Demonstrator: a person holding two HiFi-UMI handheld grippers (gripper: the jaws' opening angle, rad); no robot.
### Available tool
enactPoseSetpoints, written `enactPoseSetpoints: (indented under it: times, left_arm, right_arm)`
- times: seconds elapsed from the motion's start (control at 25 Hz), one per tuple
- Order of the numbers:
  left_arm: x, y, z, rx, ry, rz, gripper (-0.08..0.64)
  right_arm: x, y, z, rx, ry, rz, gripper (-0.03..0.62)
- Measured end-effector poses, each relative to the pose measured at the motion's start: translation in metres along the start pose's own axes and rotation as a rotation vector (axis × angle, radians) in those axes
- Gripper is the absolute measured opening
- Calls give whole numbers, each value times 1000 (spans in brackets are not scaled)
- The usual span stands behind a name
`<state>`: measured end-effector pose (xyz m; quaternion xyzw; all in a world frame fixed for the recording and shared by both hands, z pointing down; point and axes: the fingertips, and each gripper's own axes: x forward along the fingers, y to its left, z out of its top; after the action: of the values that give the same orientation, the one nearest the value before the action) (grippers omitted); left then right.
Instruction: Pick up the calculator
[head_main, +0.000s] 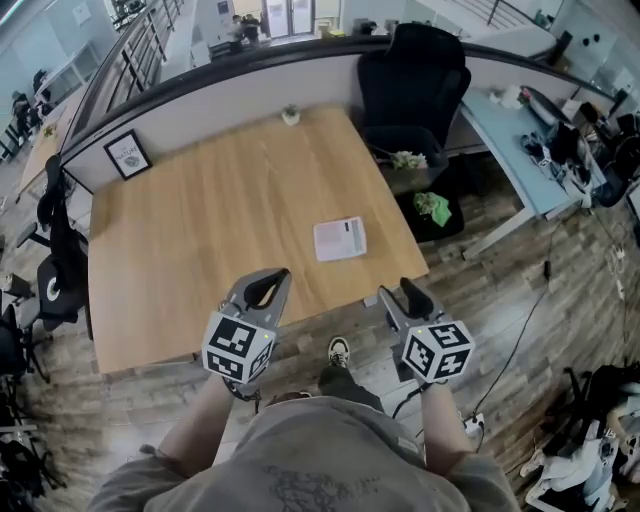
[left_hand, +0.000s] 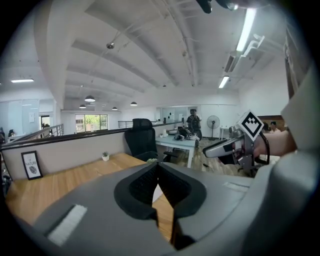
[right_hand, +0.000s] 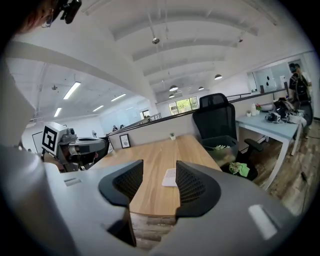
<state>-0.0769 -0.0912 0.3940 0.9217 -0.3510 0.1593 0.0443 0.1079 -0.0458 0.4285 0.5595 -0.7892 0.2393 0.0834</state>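
Note:
The calculator (head_main: 340, 239) is a flat white slab lying on the wooden table (head_main: 200, 250), near its front right corner. Both grippers hang over the table's near edge, short of it. My left gripper (head_main: 268, 285) is down and left of the calculator, its jaws shut together on nothing (left_hand: 157, 167). My right gripper (head_main: 402, 293) is just off the table's right corner, open and empty. In the right gripper view the calculator (right_hand: 170, 177) shows through the gap between the jaws (right_hand: 155, 186). Each gripper sees the other: the right gripper (left_hand: 225, 147) and the left gripper (right_hand: 85, 146).
A framed picture (head_main: 128, 155) and a small potted plant (head_main: 290, 116) stand at the table's far edge against the partition. A black office chair (head_main: 410, 80) and a bin (head_main: 405, 160) sit beyond the right side, next to a pale desk (head_main: 520, 150). Dark chairs (head_main: 55, 250) stand left.

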Motion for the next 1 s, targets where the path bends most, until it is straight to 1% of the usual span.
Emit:
enactPoseSetpoints:
  times: [0.12, 0.28, 0.44, 0.6, 0.8, 1.0]
  left_arm:
    - [31, 19, -17, -37, 45, 52, 2]
    - [64, 43, -23, -113, 34, 114, 2]
    - [93, 61, -38, -149, 72, 161, 2]
    - [120, 69, -52, -159, 113, 181, 2]
    - [148, 76, -72, -169, 153, 188, 2]
    - [162, 80, -97, -187, 203, 188, 2]
  right_arm:
    - [35, -28, -6, 43, 52, 35, 202]
    - [81, -59, -15, 85, 120, 67, 202]
    - [123, -83, -29, 94, 199, 92, 202]
    - [159, -99, -44, 109, 267, 124, 202]
    - [198, -113, -61, 110, 334, 161, 202]
    - [226, -120, -81, 155, 384, 177, 202]
